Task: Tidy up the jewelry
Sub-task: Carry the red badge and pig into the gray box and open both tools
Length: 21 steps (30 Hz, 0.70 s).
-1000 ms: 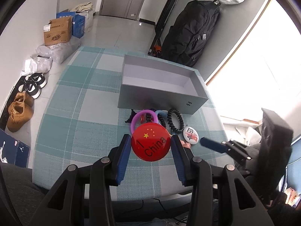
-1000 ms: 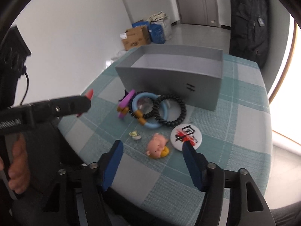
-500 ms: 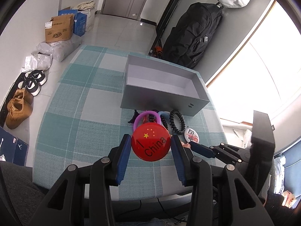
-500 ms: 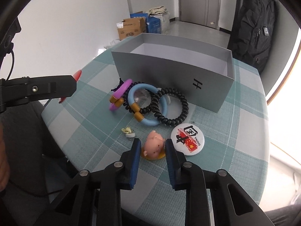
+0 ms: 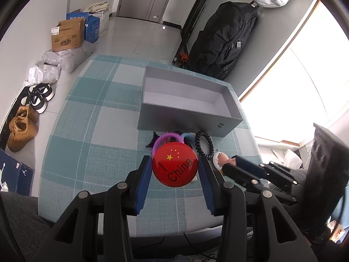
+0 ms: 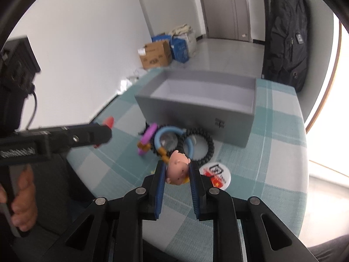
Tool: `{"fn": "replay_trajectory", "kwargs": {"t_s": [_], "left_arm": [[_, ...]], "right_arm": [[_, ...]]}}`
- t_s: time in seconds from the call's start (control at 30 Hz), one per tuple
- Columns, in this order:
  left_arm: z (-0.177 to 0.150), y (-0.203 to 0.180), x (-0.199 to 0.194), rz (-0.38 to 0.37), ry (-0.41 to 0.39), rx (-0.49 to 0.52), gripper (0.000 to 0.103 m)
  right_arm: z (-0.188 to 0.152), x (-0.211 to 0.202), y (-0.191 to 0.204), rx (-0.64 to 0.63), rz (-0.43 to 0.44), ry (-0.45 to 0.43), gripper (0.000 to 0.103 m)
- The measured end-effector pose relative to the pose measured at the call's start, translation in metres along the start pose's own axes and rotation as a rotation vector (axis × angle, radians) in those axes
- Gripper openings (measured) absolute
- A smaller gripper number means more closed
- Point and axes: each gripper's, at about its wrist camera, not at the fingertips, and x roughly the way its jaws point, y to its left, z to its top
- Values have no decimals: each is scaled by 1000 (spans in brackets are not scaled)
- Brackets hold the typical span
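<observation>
Jewelry and trinkets: clustered on checked tablecloth (image 5: 91,131), just in front of near wall of grey box (image 6: 196,113).

Right wrist view:
- Right gripper (image 6: 175,172): jaws pinching pink pig figure (image 6: 177,167); blue pads pressed against both sides of figure. Figure raised clear of cloth.
- Black coil band (image 6: 202,144) at 12 o'clock from figure, lying flat, overlapping blue ring (image 6: 172,131).
- Purple ring (image 6: 149,134) at 11 o'clock, tilted, beside blue ring.
- White badge (image 6: 216,173) at 3 o'clock from figure, flat on cloth, partly behind right pad.
- Person's hand (image 6: 23,194) at 9 o'clock edge, wrapped around handle of other tool.

Left wrist view:
- Left gripper (image 5: 175,168): jaws pinching red round badge (image 5: 174,166) marked "China"; pads touching badge edges at 9 and 3 o'clock.
- Purple ring, blue ring and coil band visible at 12 to 1 o'clock from red badge, between badge and box.
- Grey box: open top, interior showing bare floor, upright, at 12 o'clock.
- Black backpack (image 5: 220,41) at 1 o'clock, against wall.
- Cardboard carton (image 5: 66,36) at 10 o'clock on floor.
- Shoes (image 5: 28,113) at 9 o'clock on floor.
</observation>
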Motion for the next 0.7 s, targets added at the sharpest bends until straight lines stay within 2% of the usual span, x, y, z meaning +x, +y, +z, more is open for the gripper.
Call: {"fn": "replay_trajectory", "kwargs": {"t_s": [0.23, 0.47, 0.7], "left_arm": [[18, -8, 1, 8, -11, 35, 38], [52, -17, 11, 31, -29, 93, 38], [78, -18, 34, 47, -12, 118, 38]], "right_arm": [[25, -17, -15, 54, 50, -79, 21], [67, -25, -32, 68, 99, -138, 21], [107, -4, -47, 50, 125, -140, 21]]}}
